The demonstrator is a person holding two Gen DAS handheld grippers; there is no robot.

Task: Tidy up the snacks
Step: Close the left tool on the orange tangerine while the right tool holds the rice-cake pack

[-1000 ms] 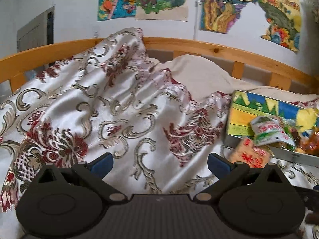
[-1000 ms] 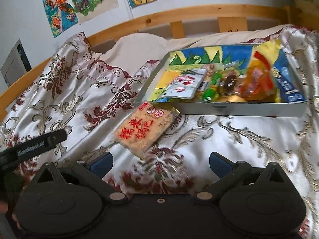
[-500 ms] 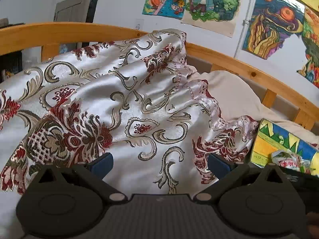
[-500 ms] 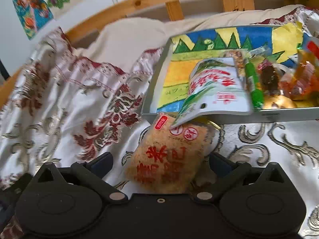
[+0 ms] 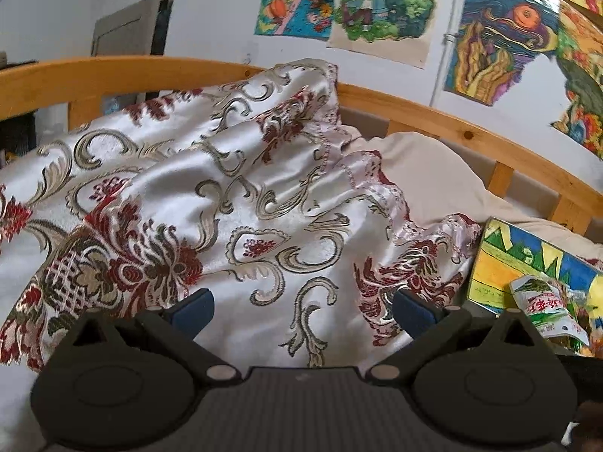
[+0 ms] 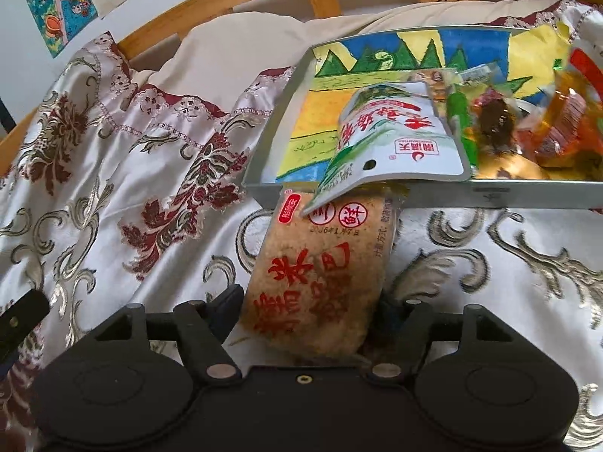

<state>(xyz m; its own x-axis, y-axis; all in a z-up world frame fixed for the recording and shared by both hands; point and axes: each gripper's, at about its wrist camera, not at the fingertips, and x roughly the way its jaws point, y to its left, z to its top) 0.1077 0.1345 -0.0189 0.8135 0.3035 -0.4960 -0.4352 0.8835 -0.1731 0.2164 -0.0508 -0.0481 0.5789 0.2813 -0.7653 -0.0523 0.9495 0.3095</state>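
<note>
A tan rice-cracker packet [image 6: 320,275] with red characters lies on the bedspread, its far end against the front wall of a grey tray [image 6: 490,194]. My right gripper [image 6: 311,309] has closed its fingers on the packet's near end. A white-and-green pouch [image 6: 392,139] hangs over the tray's front rim onto the packet. The tray holds several more wrapped snacks [image 6: 527,124]. My left gripper [image 5: 301,307] is open and empty above the bedspread; the tray [image 5: 490,263] and the pouch [image 5: 542,305] show at its right.
A silver bedspread with red and gold patterns [image 5: 226,207] covers the bed. A beige pillow [image 6: 245,49] lies behind the tray. A wooden bed rail [image 5: 471,135] runs along the back, with drawings on the wall above.
My right gripper moved forward to the rice-cracker packet and closed on its near end. My left gripper swung left, away from the tray, and stayed open.
</note>
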